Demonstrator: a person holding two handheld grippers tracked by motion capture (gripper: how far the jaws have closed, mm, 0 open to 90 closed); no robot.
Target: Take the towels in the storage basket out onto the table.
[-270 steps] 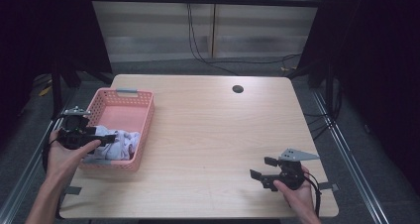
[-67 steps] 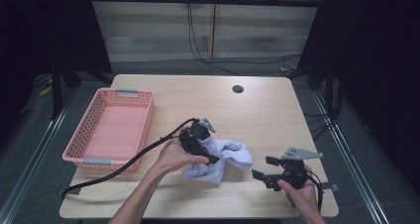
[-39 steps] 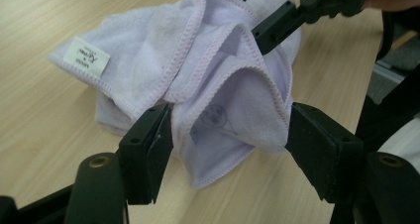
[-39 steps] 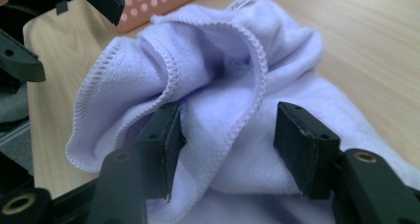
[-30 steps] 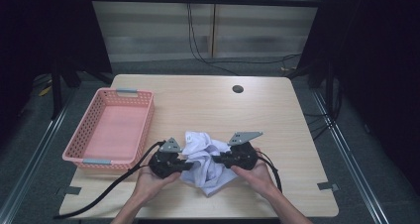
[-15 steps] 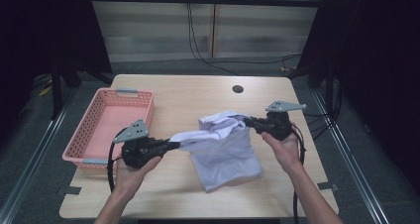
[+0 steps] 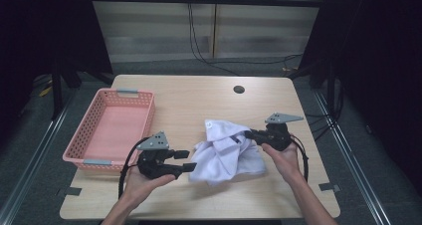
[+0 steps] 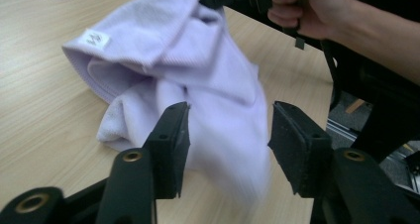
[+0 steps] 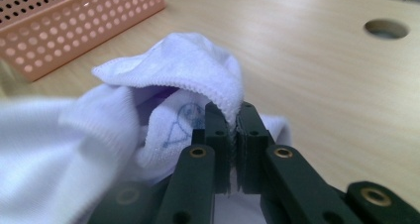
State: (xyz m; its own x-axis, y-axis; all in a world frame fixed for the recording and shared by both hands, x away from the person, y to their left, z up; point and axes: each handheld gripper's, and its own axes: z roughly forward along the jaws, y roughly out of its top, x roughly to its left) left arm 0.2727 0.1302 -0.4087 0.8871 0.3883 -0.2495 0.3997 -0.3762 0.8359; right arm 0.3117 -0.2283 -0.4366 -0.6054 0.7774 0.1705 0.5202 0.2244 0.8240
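A crumpled white cloth (image 7: 226,148) with a small label lies in a heap on the wooden table (image 7: 189,100), its upper right edge lifted. My right gripper (image 7: 247,134) is shut on that edge; the right gripper view shows the hem pinched between the pads of the right gripper (image 9: 233,116), with the cloth (image 9: 173,65) bunched to the left. My left gripper (image 7: 184,161) hovers just left of the heap. Its jaws have just been opening and now stand apart. In the left gripper view the cloth (image 8: 198,60) lies beyond the left gripper (image 8: 228,135), with neither pad pressing on it.
An empty pink basket (image 7: 107,130) stands at the table's left side, close behind my left hand, and the basket (image 9: 74,16) also appears in the right gripper view. A round hole (image 7: 239,89) sits near the far edge. Cables trail from both grippers toward the front edge.
Half a second ago the cloth was stretched between both grippers. The left jaws have opened and let go, and the cloth has slumped into a heap hanging from the right gripper.
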